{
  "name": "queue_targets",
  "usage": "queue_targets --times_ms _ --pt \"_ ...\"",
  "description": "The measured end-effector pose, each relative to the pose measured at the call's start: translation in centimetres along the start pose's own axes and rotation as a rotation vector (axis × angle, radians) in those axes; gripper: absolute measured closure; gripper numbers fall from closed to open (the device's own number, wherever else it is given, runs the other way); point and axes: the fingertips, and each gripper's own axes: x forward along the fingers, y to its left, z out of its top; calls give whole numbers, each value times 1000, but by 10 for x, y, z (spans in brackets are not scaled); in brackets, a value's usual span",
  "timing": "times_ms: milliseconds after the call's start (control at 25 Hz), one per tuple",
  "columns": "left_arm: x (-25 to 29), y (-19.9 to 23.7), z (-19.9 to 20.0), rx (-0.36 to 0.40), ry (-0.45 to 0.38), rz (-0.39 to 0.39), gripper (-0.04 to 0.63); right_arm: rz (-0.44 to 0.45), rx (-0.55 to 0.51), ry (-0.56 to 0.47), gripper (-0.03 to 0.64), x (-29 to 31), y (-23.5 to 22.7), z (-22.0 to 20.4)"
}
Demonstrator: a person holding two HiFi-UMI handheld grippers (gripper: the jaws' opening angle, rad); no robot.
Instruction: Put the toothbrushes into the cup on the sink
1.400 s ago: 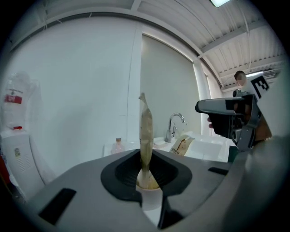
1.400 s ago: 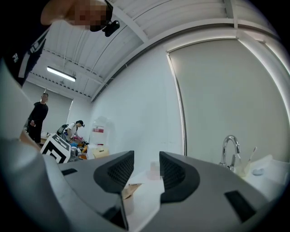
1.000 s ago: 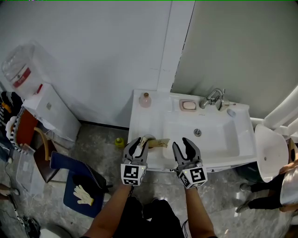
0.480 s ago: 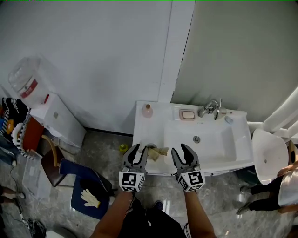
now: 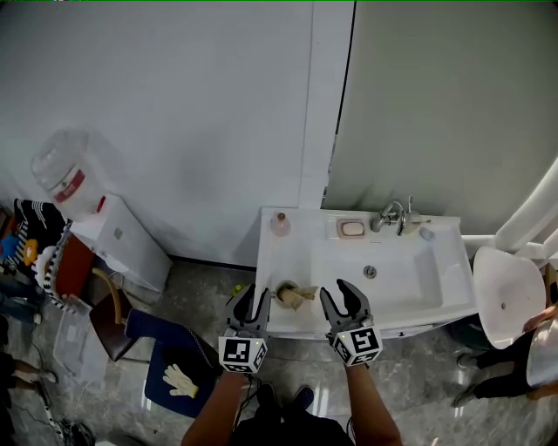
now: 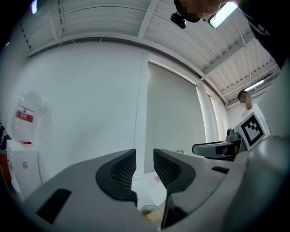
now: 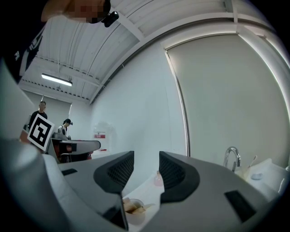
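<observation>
Sink, left hand-held gripper and right hand-held gripper ajar, empty

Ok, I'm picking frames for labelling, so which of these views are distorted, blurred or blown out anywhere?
Head view: even light, sharp, only a mild wide-angle bend; the sink and cup read clearly. Left gripper view: heavy fisheye, black corners, ceiling lamp blown out. Right gripper view: same fisheye and dark corners, but the faucet is legible.
</observation>
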Motion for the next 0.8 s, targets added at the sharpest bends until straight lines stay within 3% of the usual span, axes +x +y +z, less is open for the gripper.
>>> queue_targets --times_ms 800 --pt "-21 -3 18 -21 -27 -6 472 -13 1 1 433 -15 18 11"
